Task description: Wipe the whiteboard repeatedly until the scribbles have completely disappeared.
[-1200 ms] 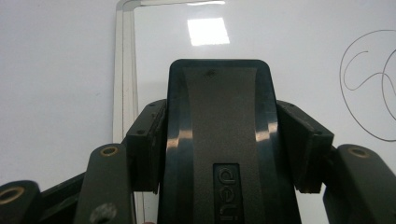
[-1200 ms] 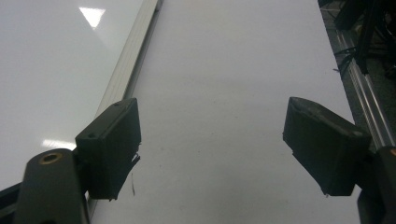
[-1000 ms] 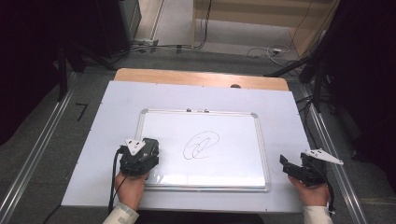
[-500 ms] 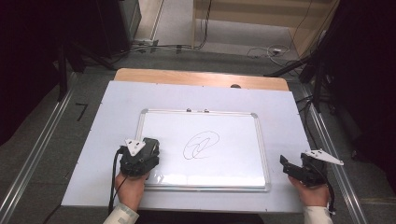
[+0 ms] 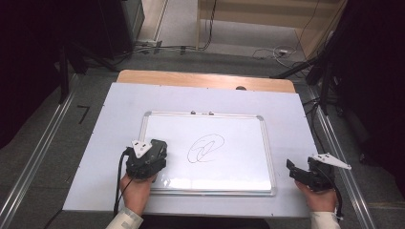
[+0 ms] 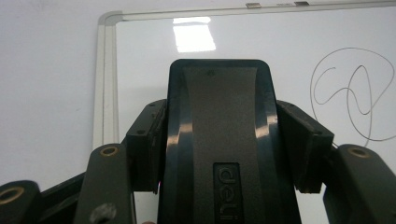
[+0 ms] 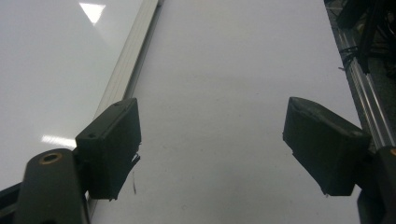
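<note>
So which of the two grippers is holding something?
The left gripper, over the whiteboard: its jaws clamp a black eraser. The right gripper is open, empty.

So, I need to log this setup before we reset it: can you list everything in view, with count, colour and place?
whiteboard: one, white with a silver frame, flat at the middle of the table.
scribble: one, dark looping line, near the board's centre.
eraser: one, black, clamped between the left gripper's jaws, over the board's near left part.
table: one, white top with a wooden far edge.
cables: several, dark, on the floor beyond the table.
left gripper: one, black, shut on the eraser.
right gripper: one, black, jaws open, right of the board.
</note>
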Demonstrator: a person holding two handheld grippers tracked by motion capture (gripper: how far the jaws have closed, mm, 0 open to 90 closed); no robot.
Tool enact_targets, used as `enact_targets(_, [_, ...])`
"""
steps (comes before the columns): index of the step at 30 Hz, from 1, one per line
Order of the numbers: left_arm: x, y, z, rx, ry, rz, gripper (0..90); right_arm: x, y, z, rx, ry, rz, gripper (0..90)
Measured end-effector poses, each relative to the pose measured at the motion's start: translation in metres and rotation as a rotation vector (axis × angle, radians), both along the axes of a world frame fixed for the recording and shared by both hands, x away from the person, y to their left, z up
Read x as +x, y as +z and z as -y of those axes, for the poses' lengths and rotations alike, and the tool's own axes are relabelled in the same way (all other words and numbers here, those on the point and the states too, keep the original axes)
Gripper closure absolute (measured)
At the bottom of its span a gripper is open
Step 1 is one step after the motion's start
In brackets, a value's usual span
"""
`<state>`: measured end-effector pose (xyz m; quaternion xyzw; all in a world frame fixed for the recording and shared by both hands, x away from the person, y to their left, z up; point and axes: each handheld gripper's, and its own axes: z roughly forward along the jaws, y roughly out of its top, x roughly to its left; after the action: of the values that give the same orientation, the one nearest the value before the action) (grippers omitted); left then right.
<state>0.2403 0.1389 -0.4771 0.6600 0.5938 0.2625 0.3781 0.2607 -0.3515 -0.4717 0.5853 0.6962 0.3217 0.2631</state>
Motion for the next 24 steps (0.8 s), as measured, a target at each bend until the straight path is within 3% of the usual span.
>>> enact_targets(15, [0.019, 0.0, 0.016, -0.009, -0.027, -0.013, 40.5, 0.0, 0.0, 0.001, 0.009, -0.008, -0.003, 18.1])
enact_targets(24, [0.029, 0.001, 0.023, 0.011, -0.041, -0.011, 40.6, 0.0, -0.001, 0.001, 0.003, -0.01, -0.008, 18.1])
